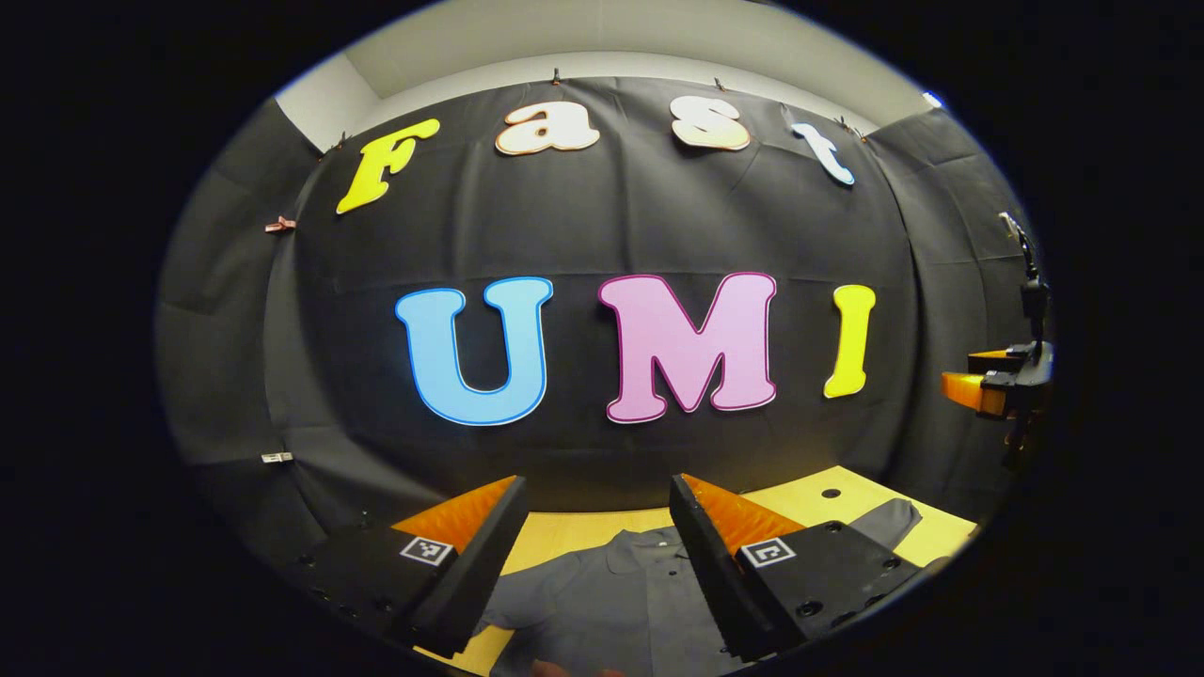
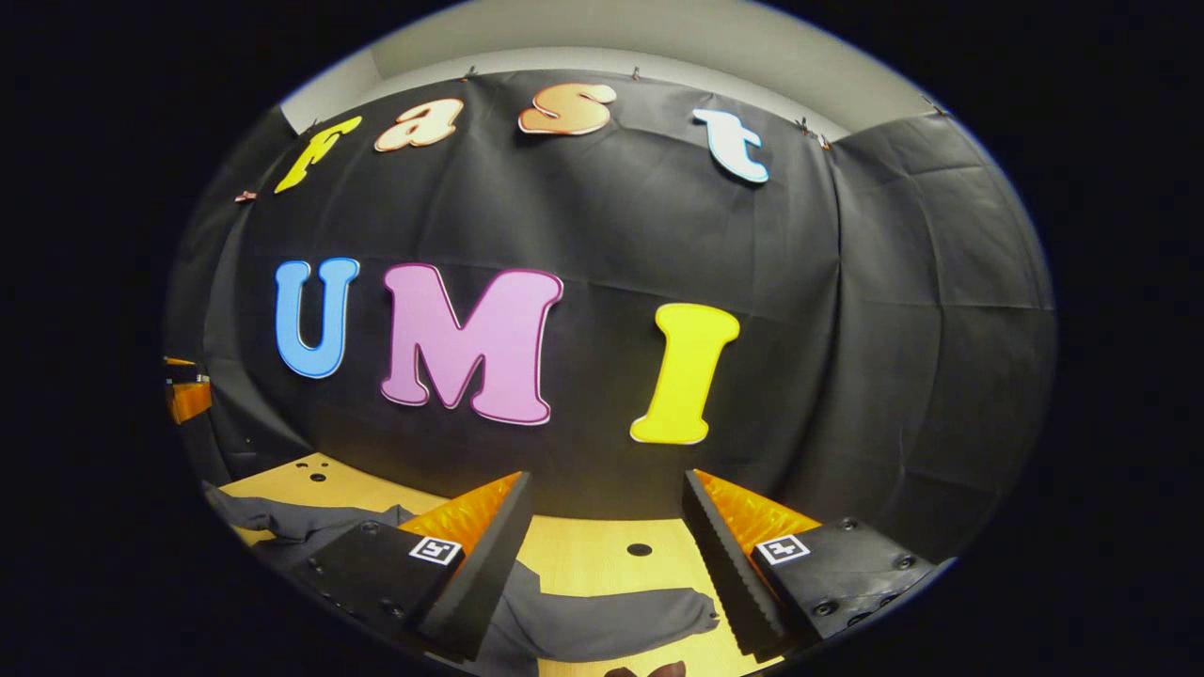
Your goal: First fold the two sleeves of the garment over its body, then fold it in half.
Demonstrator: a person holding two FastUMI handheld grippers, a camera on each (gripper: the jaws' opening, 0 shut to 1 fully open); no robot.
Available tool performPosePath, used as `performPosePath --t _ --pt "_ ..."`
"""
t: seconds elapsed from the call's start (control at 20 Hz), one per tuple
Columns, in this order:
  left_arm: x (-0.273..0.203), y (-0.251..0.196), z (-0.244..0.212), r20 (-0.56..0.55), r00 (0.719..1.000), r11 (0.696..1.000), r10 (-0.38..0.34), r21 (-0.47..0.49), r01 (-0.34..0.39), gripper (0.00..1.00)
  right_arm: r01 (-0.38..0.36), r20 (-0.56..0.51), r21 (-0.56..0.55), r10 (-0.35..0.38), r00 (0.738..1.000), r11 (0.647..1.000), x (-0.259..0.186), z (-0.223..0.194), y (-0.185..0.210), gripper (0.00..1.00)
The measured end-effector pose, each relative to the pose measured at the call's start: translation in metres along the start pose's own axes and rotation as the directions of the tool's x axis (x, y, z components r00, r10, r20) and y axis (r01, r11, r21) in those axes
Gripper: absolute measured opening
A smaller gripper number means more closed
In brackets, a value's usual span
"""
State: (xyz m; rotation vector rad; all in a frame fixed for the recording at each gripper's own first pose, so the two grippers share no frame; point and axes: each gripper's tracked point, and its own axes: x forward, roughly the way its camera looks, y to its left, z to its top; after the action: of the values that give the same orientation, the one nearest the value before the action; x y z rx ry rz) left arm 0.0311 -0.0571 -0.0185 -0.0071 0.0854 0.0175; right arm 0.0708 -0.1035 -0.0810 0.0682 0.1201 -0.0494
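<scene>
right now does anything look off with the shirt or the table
Nothing stands out. The grey shirt lies flat on the wooden table, collar toward the wall, with one sleeve spread out to the side, unfolded. Both the left gripper and the right gripper hang open above it.

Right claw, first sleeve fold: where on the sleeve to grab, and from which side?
Probably the cuff end of the sleeve. In the right gripper view it lies flat on the table, stretched out sideways from the shirt body, its free end just ahead of the open right claw. Come straight down from above, pinching the end edge; flat cloth gives no side edge to slip under.
</scene>
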Motion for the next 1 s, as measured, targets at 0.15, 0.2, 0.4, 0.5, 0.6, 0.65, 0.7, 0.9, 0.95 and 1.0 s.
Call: performPosePath --t 0.15,0.2,0.4,0.5,0.6,0.65,0.7,0.9,0.95,1.0 --pt "0.003 -0.007 -0.003 -0.023 1.0 1.0 0.009 -0.001 -0.009 0.95 0.016 -0.052 0.018 -0.015 0.999 1.0 0.018 -0.031 -0.025 0.98" --pt "0.004 -0.009 -0.005 -0.033 0.999 1.0 0.013 -0.001 -0.013 0.95 0.022 -0.07 0.016 -0.021 0.997 1.0 0.025 -0.042 -0.033 0.98" --pt "0.003 -0.015 -0.013 -0.076 0.997 1.0 0.025 0.003 -0.024 0.95 0.049 -0.151 0.015 -0.046 0.987 0.999 0.047 -0.094 -0.063 0.98" --pt "0.001 -0.018 -0.018 -0.098 0.995 1.0 0.03 0.0 -0.031 0.95 0.051 -0.197 0.006 -0.049 0.979 0.999 0.055 -0.124 -0.074 0.98" --pt "0.0 -0.022 -0.023 -0.122 0.992 0.999 0.039 -0.001 -0.039 0.95 0.053 -0.244 -0.007 -0.053 0.968 0.999 0.062 -0.152 -0.085 0.98" --pt "-0.001 -0.023 -0.025 -0.132 0.99 0.999 0.043 0.0 -0.043 0.95 0.057 -0.266 -0.011 -0.058 0.962 0.998 0.066 -0.166 -0.091 0.98" --pt "-0.001 -0.024 -0.028 -0.14 0.989 0.999 0.048 0.005 -0.048 0.95 0.062 -0.288 -0.011 -0.063 0.956 0.998 0.069 -0.179 -0.097 0.98" --pt "-0.003 -0.026 -0.03 -0.164 0.984 0.998 0.068 0.011 -0.067 0.95 0.074 -0.369 0.013 -0.064 0.927 0.997 0.078 -0.23 -0.11 0.98" --pt "-0.003 -0.026 -0.031 -0.169 0.983 0.997 0.074 0.015 -0.072 0.95 0.075 -0.381 0.014 -0.064 0.922 0.997 0.079 -0.239 -0.114 0.98" --pt "-0.003 -0.027 -0.033 -0.175 0.981 0.997 0.078 0.02 -0.076 0.95 0.075 -0.39 0.013 -0.064 0.919 0.997 0.082 -0.247 -0.117 0.98"
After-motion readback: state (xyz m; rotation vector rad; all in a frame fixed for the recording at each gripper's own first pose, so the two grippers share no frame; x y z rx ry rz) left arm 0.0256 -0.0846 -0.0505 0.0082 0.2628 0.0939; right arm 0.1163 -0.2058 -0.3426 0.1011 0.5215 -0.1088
